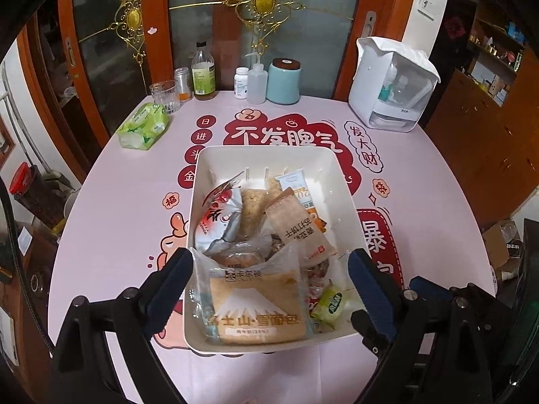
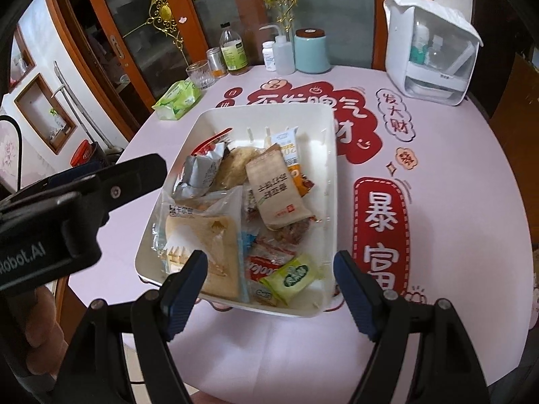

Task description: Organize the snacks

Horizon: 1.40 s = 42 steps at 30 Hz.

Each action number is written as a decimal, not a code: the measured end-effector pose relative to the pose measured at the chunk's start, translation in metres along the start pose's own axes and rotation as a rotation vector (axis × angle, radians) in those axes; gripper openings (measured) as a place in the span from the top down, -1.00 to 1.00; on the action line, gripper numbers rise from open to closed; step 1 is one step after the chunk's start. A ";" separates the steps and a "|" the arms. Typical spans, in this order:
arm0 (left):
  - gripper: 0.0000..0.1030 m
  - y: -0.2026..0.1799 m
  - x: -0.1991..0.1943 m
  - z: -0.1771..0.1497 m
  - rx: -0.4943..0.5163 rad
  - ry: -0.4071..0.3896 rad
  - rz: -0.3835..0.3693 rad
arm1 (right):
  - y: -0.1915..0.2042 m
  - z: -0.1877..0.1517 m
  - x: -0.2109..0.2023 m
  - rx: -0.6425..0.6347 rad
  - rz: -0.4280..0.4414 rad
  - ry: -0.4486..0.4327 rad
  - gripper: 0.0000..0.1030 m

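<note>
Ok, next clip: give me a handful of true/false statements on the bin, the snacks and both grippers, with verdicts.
1. The white rectangular plastic bin holds a pile of wrapped snacks. True.
2. The left gripper is shut on the Mount Fuji bread packet. False: its jaws stand wide open, either side of the bin's near end.
3. The right gripper is open and holds nothing. True.
4. The small yellow-green candy packet lies on the pink tablecloth. False: it lies inside the bin, near the front wall.
5. The green tissue pack sits in the bin. False: it is on the cloth, apart from it.
</note>
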<state>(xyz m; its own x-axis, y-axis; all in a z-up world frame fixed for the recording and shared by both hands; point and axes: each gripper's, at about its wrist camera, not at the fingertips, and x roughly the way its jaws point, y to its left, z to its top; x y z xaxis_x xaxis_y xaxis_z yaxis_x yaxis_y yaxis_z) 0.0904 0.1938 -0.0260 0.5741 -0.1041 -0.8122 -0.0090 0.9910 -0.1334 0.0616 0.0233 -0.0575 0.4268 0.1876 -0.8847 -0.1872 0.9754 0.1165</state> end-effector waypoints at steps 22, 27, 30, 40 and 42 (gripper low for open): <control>-0.80 -0.102 -0.042 -0.025 0.040 -0.022 -0.006 | -0.088 -0.016 -0.078 0.011 -0.032 -0.081 -0.51; -0.80 -0.119 -0.049 -0.029 0.030 -0.025 -0.006 | -0.098 -0.019 -0.090 0.015 -0.036 -0.095 -0.51; -0.80 -0.125 -0.054 -0.030 0.024 -0.026 0.000 | -0.102 -0.021 -0.096 0.021 -0.038 -0.101 -0.51; -0.80 -0.135 -0.067 -0.034 0.020 -0.063 0.067 | -0.114 -0.029 -0.110 0.060 -0.054 -0.120 -0.51; -0.80 -0.133 -0.068 -0.034 0.015 -0.063 0.067 | -0.117 -0.029 -0.112 0.066 -0.068 -0.125 -0.51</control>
<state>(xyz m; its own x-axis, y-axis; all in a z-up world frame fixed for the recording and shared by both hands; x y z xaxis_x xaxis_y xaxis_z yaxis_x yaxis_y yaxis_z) 0.0246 0.0659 0.0274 0.6226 -0.0322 -0.7819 -0.0372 0.9968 -0.0706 0.0103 -0.1148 0.0148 0.5445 0.1294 -0.8287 -0.0967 0.9911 0.0912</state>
